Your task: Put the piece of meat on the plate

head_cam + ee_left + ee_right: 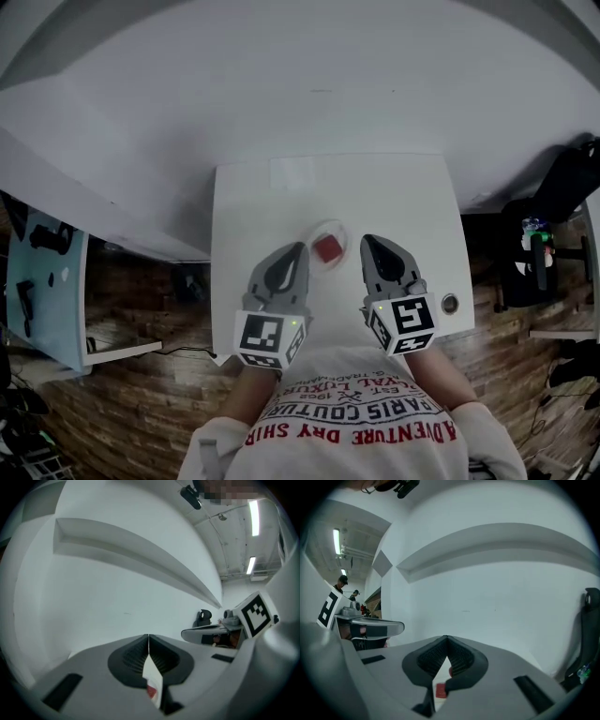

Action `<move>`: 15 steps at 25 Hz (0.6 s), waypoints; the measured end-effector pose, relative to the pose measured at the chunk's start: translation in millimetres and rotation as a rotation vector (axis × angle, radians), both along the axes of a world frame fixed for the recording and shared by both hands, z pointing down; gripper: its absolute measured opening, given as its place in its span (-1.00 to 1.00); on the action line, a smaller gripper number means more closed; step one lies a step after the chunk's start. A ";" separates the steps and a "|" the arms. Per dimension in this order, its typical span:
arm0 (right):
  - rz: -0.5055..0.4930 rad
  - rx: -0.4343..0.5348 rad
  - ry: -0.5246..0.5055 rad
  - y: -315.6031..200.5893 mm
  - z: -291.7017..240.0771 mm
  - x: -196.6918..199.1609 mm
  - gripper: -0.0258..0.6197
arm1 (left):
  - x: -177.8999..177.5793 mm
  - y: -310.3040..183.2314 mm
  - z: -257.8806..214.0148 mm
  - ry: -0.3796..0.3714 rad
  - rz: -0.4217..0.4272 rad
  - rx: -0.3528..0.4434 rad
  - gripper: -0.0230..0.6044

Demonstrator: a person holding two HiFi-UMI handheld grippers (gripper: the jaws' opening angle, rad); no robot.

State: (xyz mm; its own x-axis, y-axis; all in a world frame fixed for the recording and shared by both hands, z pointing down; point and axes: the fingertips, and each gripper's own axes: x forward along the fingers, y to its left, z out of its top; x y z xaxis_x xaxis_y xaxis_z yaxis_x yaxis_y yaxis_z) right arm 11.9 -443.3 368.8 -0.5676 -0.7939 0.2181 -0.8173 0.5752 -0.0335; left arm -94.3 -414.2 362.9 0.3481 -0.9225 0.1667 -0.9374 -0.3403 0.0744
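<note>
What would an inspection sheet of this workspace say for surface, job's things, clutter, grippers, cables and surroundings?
surface: white table.
job's things: red piece of meat lies on the round plate.
clutter: one small round fitting near the table's right edge.
grippers: left gripper and right gripper both shut, holding nothing, one on each side of the plate.
cables: nothing seen.
surroundings: white wall, wooden floor, teal shelf at the left.

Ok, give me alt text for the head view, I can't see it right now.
A red piece of meat sits on a small plate on a white table, seen from above. The left tool and right tool flank the plate, both shut and empty.
</note>
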 end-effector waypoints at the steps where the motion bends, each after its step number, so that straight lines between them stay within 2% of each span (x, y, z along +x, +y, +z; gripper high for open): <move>1: -0.003 0.004 0.001 1.2 -1.2 1.3 -0.88 | 1.1 1.2 -2.2 -0.005 -0.003 0.007 -0.90; 15: -0.030 0.042 -0.009 14.4 -6.3 0.9 -0.88 | 1.8 12.6 -2.3 0.000 -0.041 0.003 -0.90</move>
State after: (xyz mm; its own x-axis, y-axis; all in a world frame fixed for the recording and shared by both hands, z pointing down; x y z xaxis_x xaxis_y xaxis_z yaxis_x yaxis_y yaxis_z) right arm 12.8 -428.9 362.5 -0.5929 -0.7850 0.1796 -0.7996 0.6003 -0.0158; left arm -92.5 -401.6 360.5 0.3100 -0.9365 0.1640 -0.9505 -0.3018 0.0735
